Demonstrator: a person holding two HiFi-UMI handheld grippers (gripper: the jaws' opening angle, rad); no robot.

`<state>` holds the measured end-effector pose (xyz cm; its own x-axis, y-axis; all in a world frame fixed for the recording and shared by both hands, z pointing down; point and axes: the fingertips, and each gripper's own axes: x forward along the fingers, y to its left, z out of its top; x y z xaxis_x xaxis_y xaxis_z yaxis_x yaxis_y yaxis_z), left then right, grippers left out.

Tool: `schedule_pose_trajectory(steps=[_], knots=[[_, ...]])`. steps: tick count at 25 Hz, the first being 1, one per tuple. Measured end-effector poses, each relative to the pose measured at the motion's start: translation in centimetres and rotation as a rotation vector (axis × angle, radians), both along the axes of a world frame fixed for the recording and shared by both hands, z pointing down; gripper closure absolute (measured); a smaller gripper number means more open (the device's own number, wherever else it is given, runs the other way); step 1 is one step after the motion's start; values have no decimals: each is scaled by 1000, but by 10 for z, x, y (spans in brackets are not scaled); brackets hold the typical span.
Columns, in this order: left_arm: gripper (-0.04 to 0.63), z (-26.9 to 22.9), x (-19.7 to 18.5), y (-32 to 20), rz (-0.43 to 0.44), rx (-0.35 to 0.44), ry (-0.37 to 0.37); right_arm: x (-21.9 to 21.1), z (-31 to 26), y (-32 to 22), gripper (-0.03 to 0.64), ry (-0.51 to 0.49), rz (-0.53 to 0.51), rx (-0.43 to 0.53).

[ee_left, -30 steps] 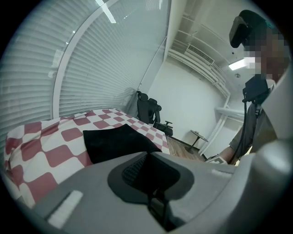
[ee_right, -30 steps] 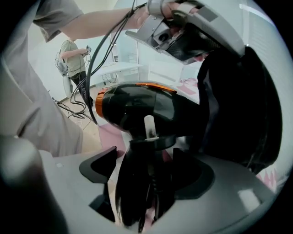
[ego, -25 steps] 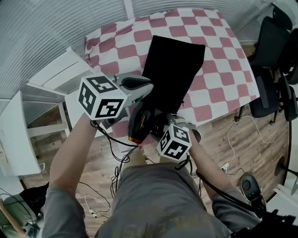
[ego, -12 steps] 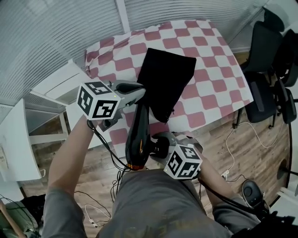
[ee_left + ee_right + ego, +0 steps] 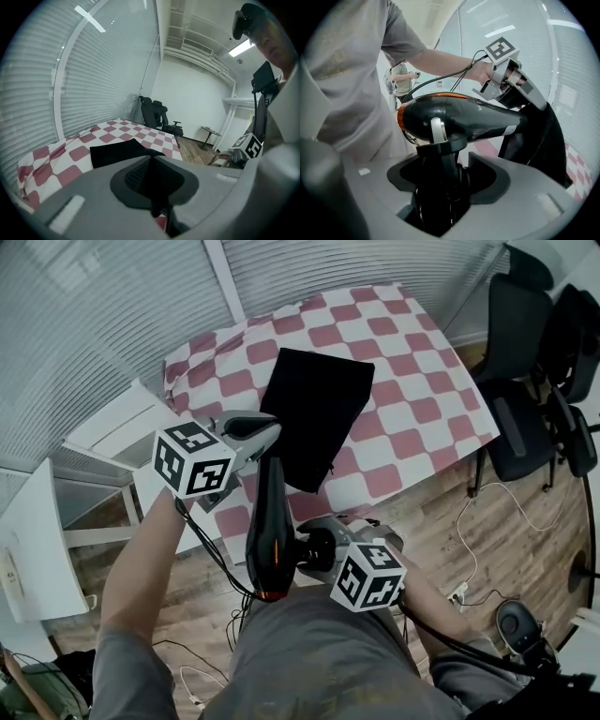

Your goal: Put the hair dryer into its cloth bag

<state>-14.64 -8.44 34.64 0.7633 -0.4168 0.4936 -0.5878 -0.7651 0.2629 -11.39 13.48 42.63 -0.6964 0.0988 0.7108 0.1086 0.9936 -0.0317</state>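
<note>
Hair dryer point(image 5: 268, 526) in right claw point(image 5: 316, 547); left claw point(image 5: 270, 431) pinches cloth bag point(image 5: 317, 409).

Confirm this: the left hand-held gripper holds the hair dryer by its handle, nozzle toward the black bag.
Wrong gripper. The right hand-held gripper holds the hair dryer by its handle, nozzle toward the black bag. The right gripper view shows its jaws clamped on the handle.

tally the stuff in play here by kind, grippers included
grippers: 2, the left gripper shut on the bag's edge and the right gripper shut on the dryer's handle
hair dryer: 1
black cloth bag: 1
checked tablecloth: 1
total: 5
</note>
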Motion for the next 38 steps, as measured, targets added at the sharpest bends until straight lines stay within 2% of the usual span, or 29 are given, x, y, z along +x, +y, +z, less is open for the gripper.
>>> schedule_pose_trajectory(steps=[11,18,38], knots=[[580,5,-2,18,52,-20,-4,1,2,-35,311,-21,105,-66],[580,1,2,28,113,-37,37,1,8,-61,311,-13,164,-101],[578,-2,13,58,190,-70,102,19,17,-119,311,28,416,-185]])
